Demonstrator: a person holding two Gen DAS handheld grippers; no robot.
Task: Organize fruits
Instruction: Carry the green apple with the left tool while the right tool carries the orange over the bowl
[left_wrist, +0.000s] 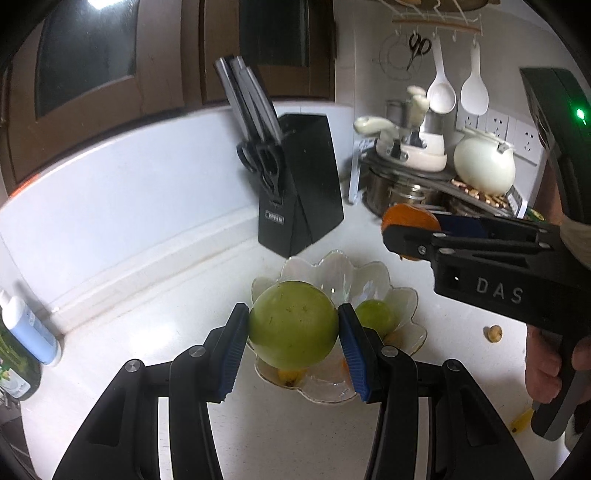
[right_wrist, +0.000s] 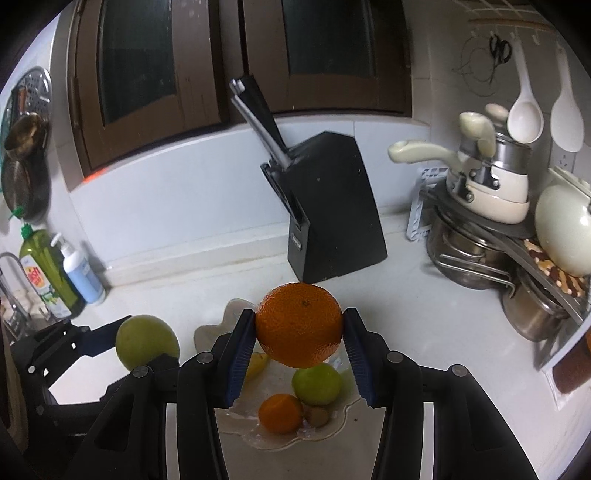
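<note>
The left gripper's (left_wrist: 293, 325) jaws are clamped on a large green fruit (left_wrist: 293, 325), held above the near-left part of a clear glass bowl (left_wrist: 373, 273) on the white tabletop (left_wrist: 147, 295). The right gripper's (right_wrist: 300, 325) jaws are clamped on an orange (right_wrist: 300, 325), held over the same bowl. Inside it lie a smaller green fruit (right_wrist: 316, 382), a small orange (right_wrist: 279, 412) and a brownish fruit (right_wrist: 318, 416). The right gripper's side reads "DAS". Beyond the bowl stands a black knife block (left_wrist: 299, 184); its small label is too blurred to read.
</note>
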